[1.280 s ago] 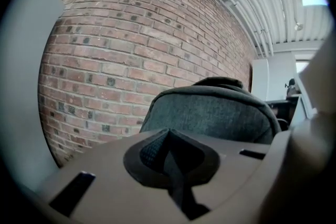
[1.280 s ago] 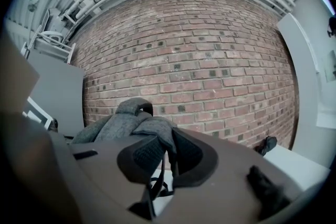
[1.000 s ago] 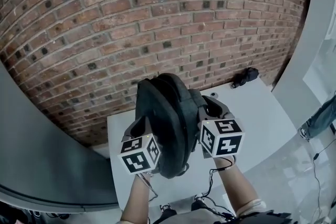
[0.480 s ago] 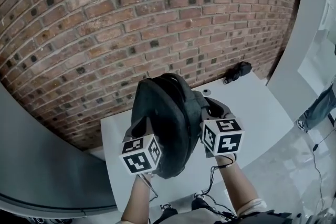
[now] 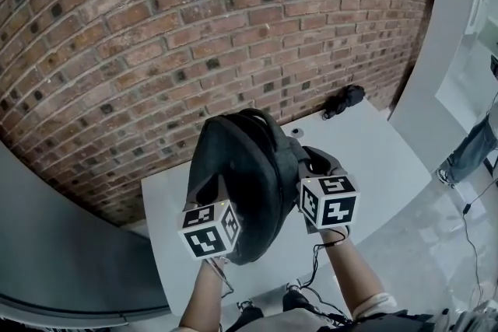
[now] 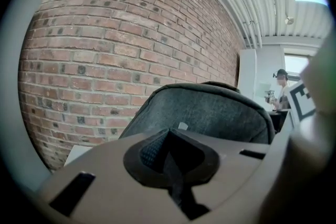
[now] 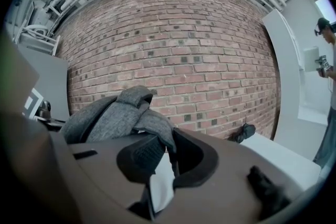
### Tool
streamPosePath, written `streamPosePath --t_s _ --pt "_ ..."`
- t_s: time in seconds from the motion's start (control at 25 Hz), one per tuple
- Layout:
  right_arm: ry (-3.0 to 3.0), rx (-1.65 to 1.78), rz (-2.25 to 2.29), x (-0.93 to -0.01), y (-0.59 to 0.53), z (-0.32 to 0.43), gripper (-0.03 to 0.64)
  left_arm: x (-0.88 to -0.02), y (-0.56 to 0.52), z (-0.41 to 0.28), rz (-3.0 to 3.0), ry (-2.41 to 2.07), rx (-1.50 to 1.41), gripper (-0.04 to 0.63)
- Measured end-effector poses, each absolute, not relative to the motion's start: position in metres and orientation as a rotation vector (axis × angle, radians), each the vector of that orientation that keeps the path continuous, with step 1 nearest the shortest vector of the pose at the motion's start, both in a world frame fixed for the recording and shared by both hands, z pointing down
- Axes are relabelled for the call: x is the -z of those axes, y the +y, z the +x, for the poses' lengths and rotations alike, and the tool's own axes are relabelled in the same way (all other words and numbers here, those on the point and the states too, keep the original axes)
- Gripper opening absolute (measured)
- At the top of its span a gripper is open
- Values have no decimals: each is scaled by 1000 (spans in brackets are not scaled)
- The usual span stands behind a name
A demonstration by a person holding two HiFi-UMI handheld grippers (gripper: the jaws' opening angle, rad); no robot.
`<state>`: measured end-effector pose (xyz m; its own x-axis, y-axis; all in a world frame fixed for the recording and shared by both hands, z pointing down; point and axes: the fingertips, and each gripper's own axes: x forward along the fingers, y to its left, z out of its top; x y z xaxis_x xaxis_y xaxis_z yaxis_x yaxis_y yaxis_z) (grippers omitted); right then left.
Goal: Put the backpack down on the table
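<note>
The brick wall (image 5: pixel 156 27) backs a white counter (image 5: pixel 373 159), and over the counter's near part the dark grey backpack (image 5: pixel 241 175) hangs upright between the two tongs; whether its base touches the top I cannot tell. The left tongs (image 6: pixel 170 149) are clamped on a fold of the backpack's side and the right tongs (image 7: pixel 168 157) on its grey strap (image 7: pixel 152 126), so both should come down together and level, letting go only once the base bears weight. A small dark object (image 5: pixel 344 99) lies at the far corner by the wall, well apart from the landing spot.
</note>
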<state>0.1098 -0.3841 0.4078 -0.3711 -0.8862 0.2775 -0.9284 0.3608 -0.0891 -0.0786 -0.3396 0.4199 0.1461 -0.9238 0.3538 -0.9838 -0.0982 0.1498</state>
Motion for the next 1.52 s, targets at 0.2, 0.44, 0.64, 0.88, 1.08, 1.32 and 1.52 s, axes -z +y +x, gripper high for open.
streamPosePath --t_s 0.2,0.44,0.64,0.88,1.08,1.32,1.52 --pt "-2411 -356 1652 -419 -385 124 43 -429 -340 -64 2088 -1814 -262 12" --pt "-2371 -390 1673 -435 -388 147 43 -437 -342 -50 2085 -1804 -274 12" --pt "-2353 -420 1678 -451 -389 163 42 -446 -345 -37 2086 -1790 -288 12" --pt "-2332 -444 1668 -469 -395 182 41 -459 -349 -19 2083 -1771 -310 12" --pt "-2331 -479 1669 -483 -403 196 41 -466 -355 -7 2076 -1762 -309 12" --pt "-2359 -517 1654 -498 -411 208 41 -476 -364 8 2073 -1758 -322 12" --pt "-2333 -552 1647 -516 -418 223 41 -488 -370 20 2061 -1744 -348 12"
